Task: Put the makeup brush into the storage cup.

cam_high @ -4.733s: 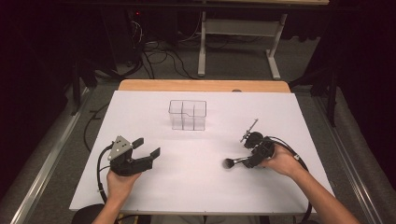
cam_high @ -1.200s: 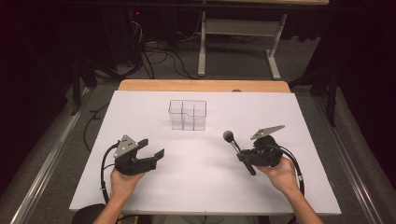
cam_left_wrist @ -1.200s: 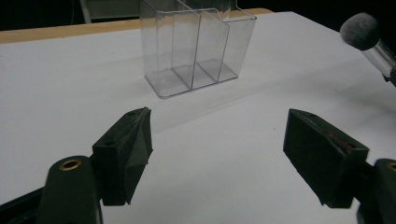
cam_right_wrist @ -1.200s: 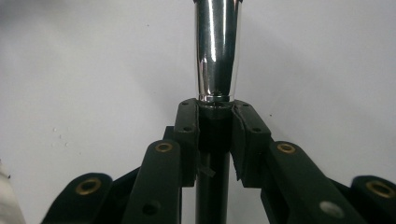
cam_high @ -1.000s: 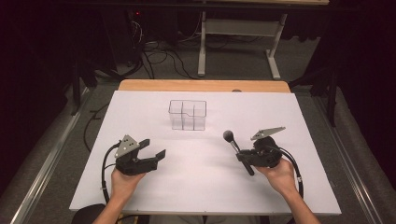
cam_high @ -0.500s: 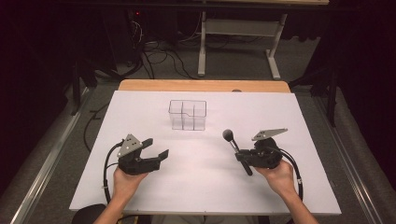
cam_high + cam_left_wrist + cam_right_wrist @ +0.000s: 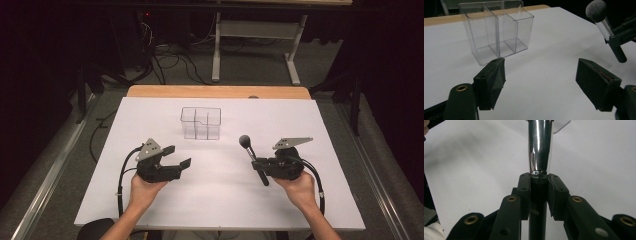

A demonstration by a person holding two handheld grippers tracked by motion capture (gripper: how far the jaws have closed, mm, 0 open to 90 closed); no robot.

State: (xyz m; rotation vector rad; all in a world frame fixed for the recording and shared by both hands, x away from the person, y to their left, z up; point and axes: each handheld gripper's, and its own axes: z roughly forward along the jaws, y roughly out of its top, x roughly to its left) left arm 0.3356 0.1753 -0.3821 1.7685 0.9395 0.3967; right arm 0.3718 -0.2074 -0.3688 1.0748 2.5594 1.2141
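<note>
Jaws of the right gripper (image 7: pixel 264 169) are clamped tight on the black handle of a makeup brush (image 7: pixel 252 158), just below its chrome ferrule, as the right gripper view shows with both pads pressed flat against the shaft. The grip sits near the middle of the brush, which probably keeps it balanced and leaves the lower end of the handle free to go into something first. In the high view the brush is lifted off the table (image 7: pixel 330 200), tilted, its dark fluffy head toward the far edge and the handle end toward the near edge, over the right half of the white surface.

Ahead of it, near the middle of the far edge, stands a clear organizer (image 7: pixel 200 122) with several upright compartments, empty as far as I can tell; it looks like the place the brush is meant for.

Over the left half, toward the near edge, the left gripper (image 7: pixel 178 156) hovers with its jaws spread wide and nothing between them, aimed at the organizer, likely ready to steady it.
</note>
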